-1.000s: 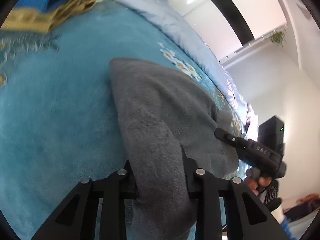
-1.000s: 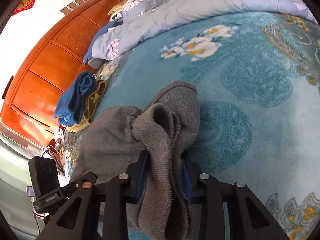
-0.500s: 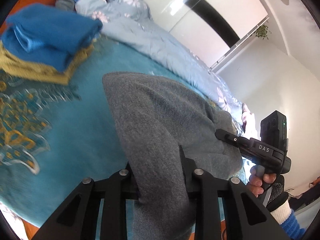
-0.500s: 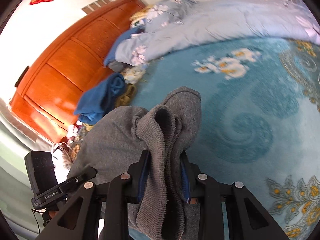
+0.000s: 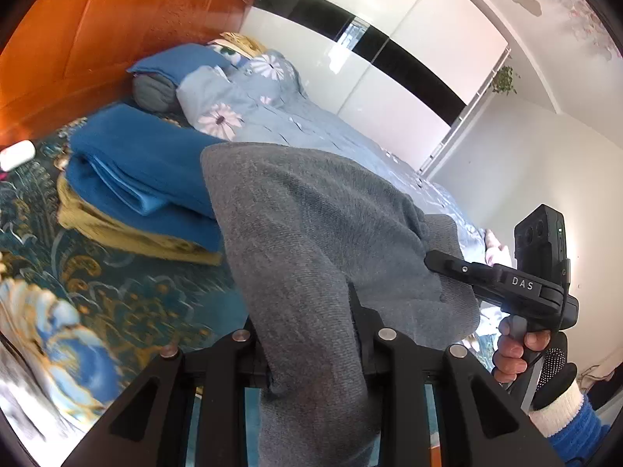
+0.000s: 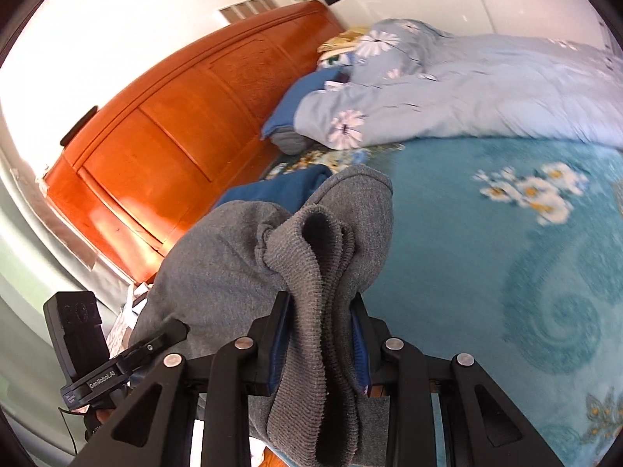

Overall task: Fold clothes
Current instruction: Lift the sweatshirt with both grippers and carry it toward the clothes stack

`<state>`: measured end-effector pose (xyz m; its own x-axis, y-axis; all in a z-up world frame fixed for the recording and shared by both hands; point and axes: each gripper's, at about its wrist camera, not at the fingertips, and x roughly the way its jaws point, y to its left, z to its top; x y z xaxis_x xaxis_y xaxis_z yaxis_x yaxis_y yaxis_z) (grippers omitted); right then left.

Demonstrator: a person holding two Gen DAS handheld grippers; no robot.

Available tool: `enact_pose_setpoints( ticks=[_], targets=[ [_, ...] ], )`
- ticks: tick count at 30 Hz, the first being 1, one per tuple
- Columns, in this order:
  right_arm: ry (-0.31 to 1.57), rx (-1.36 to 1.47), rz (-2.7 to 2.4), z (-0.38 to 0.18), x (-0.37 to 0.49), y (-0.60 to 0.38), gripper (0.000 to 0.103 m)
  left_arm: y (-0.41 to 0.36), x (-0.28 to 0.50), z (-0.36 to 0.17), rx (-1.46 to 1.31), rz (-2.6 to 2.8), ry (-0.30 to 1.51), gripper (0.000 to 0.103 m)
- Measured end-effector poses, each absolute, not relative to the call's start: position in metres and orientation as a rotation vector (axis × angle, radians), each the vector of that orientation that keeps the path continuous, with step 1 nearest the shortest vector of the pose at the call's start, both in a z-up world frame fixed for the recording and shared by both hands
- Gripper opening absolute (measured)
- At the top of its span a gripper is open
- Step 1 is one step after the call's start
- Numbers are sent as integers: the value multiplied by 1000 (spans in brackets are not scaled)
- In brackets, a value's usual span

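In the left wrist view, the left gripper (image 5: 311, 350) is seen closed on a grey garment (image 5: 311, 225), which is pinched between the two fingers and rises toward 12 o'clock as a wide smooth panel, lifted above the bed (image 5: 128, 295). At 9 o'clock a folded stack is lying on the bed, a blue piece (image 5: 148, 171) on top of a yellow one (image 5: 128, 233). At 3 to 4 o'clock the right gripper (image 5: 447, 264) is seen, held by a hand (image 5: 518, 350), with its tip hidden in the cloth. A pale quilt (image 5: 280, 116) lies at 12 o'clock and a wooden headboard (image 5: 117, 31) at 10 o'clock. In the right wrist view, the right gripper (image 6: 319, 327) is clamped on a bunched ribbed edge of the garment (image 6: 311, 257), several layers together. The left gripper (image 6: 163, 338) is seen at 8 o'clock, and the blue piece (image 6: 280, 190) just behind the cloth at 11 o'clock. It is judged that the garment is being carried toward the stack. To do this well, both grips should be kept firm and level, so that the fold is not lost, and the cloth should be lowered flat and square on the blue piece. The quilt and headboard stand close behind the stack, and the raised panel hides part of it, so the placing is partly blind.
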<state>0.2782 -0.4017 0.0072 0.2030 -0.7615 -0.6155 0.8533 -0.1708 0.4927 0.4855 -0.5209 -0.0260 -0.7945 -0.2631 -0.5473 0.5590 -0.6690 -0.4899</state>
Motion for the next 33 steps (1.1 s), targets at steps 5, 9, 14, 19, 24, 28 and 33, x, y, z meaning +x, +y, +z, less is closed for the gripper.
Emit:
enact_pose_setpoints(
  ticks=[5, 9, 14, 19, 24, 28, 33],
  targets=[
    [116, 981, -1410, 14, 298, -447, 31, -561, 502, -8, 614, -2420, 862, 30],
    [112, 971, -1392, 20, 313, -483, 31, -608, 511, 8, 626, -2411, 827, 30],
    [102, 966, -1379, 26, 327, -531, 31, -668, 503, 24, 699, -2411, 761, 30],
    [77, 969, -1377, 28, 325, -588, 31, -728, 487, 29, 771, -2415, 702, 31],
    [72, 1005, -1369, 13, 320, -639, 31, -779, 482, 11, 793, -2400, 736, 31],
    [102, 1034, -1353, -11, 319, -666, 31, -801, 480, -11, 831, -2391, 740, 32],
    [97, 1073, -1339, -42, 312, -681, 31, -818, 487, -47, 834, -2384, 789, 40]
  ],
)
